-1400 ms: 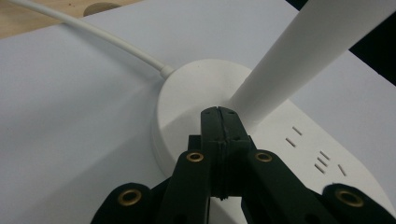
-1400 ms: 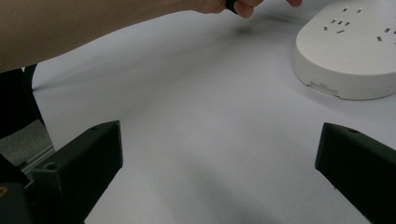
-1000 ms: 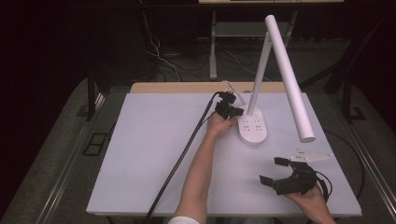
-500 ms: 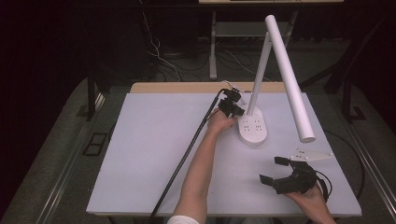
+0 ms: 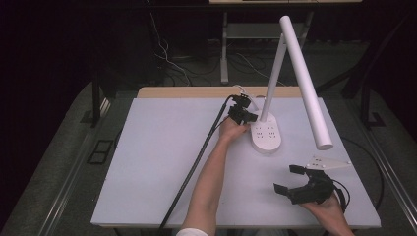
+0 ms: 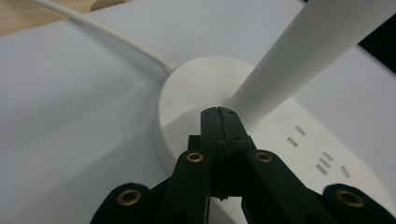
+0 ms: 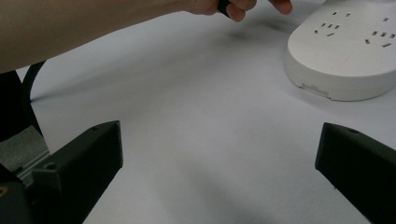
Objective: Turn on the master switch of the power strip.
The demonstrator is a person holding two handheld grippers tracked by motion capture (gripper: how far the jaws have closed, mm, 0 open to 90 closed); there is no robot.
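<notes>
From the high view, your left gripper [image 5: 244, 114] is up at the far middle of the white table [image 5: 147, 162], right against the near-left edge of the lamp base [image 5: 266, 137], where the lamp's upright stem [image 5: 273, 73] rises. The lamp head [image 5: 306, 81] slants down toward the right side. Your right gripper [image 5: 291, 179] sits at the near right corner area, well apart from the lamp, with its jaws spread wide and nothing between them.

In the left gripper view, your two jaws are clenched tight together, tips meeting with no gap and nothing pinched. The tips sit right at the foot of the stem [image 6: 303, 56] on the lamp base [image 6: 196, 88], though I can't tell if they actually touch it. A white cord [image 6: 107, 32] runs off the base's far side.

In the right gripper view, your jaws stand far apart over bare table, and the base with its socket slots [image 7: 345, 51] is ahead on the right, your other forearm [image 7: 93, 23] crossing up top.
</notes>
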